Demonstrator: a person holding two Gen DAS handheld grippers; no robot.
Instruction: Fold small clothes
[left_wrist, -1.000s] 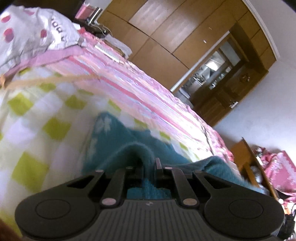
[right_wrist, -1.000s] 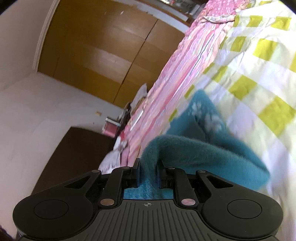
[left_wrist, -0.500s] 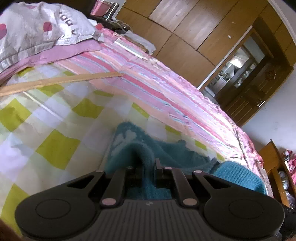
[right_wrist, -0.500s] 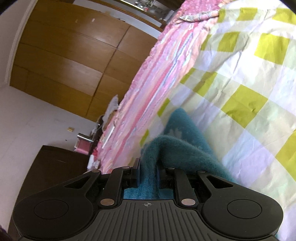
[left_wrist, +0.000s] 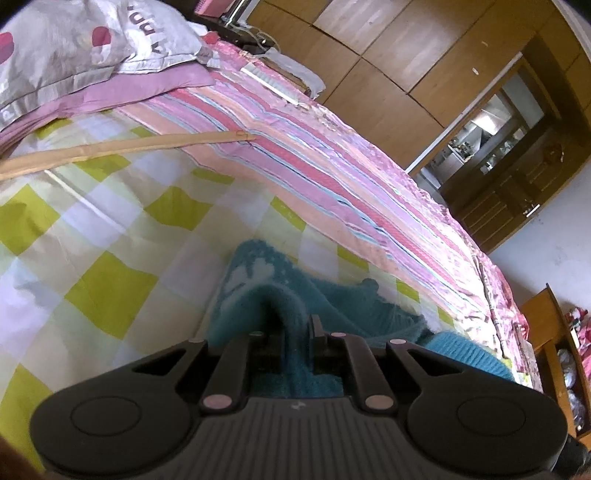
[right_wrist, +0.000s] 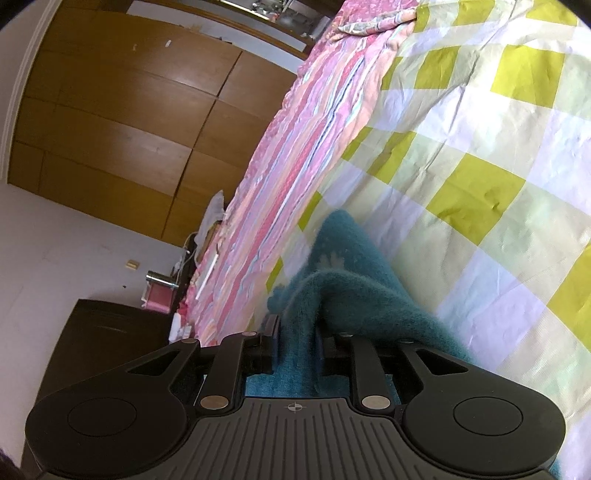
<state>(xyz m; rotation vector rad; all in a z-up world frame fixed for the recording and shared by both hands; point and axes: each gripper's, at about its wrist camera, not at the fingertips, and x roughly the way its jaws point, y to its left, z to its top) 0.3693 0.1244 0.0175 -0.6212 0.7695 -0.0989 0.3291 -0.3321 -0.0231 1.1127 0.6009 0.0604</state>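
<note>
A small fuzzy teal garment (left_wrist: 332, 306) with pale flower marks lies on the green-and-white checked bedspread (left_wrist: 110, 236). My left gripper (left_wrist: 293, 332) is shut on a bunched fold of the teal garment and holds it just above the bed. My right gripper (right_wrist: 297, 332) is shut on another fold of the same teal garment (right_wrist: 340, 273), which drapes forward onto the checked bedspread (right_wrist: 480, 166). The fingertips of both grippers are buried in the fabric.
A pink striped blanket (left_wrist: 314, 155) covers the far side of the bed, also in the right wrist view (right_wrist: 303, 155). A grey pillow with red dots (left_wrist: 74, 48) lies at the head. A long wooden stick (left_wrist: 122, 149) rests on the bed. Wooden wardrobes (right_wrist: 110, 110) stand beyond.
Both grippers moved forward and lower over the bed with the teal garment still gripped. More of the garment now lies on the bedspread and the hanging part has shortened.
</note>
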